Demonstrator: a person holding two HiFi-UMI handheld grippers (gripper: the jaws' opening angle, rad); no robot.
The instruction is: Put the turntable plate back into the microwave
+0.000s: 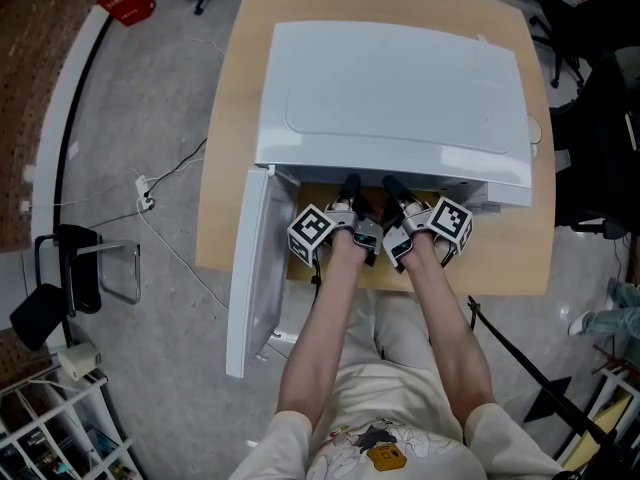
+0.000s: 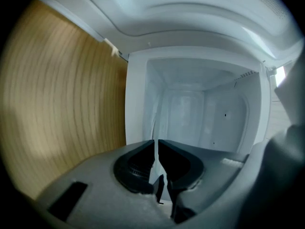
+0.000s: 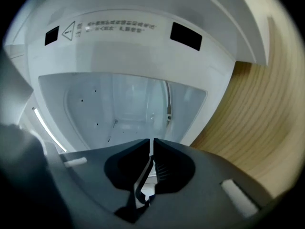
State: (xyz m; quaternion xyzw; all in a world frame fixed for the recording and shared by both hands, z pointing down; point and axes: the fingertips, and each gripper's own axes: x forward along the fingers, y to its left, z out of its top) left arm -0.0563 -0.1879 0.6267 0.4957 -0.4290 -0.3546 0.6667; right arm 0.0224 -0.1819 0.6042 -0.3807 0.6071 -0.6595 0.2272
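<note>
The white microwave [image 1: 400, 98] stands on a wooden table [image 1: 232, 118] with its door [image 1: 256, 268] swung open to the left. Both grippers reach side by side into its mouth, the left gripper [image 1: 350, 186] beside the right gripper [image 1: 392, 186]. The clear turntable plate shows only edge-on: a thin pale rim [image 2: 155, 159] between the left gripper's [image 2: 156, 142] nearly closed jaws, and a pale strip [image 3: 144, 175] between the right gripper's [image 3: 152, 142] jaws. Each gripper looks shut on that rim. Beyond lies the white cavity [image 2: 200, 113] [image 3: 124, 104]. The microwave's top hides the plate in the head view.
The open door hangs past the table's front edge at the left. On the floor lie a red box [image 1: 126, 0], a cable with a plug [image 1: 146, 194] and a black metal frame [image 1: 75, 268]. A wire rack [image 1: 60, 428] stands at lower left.
</note>
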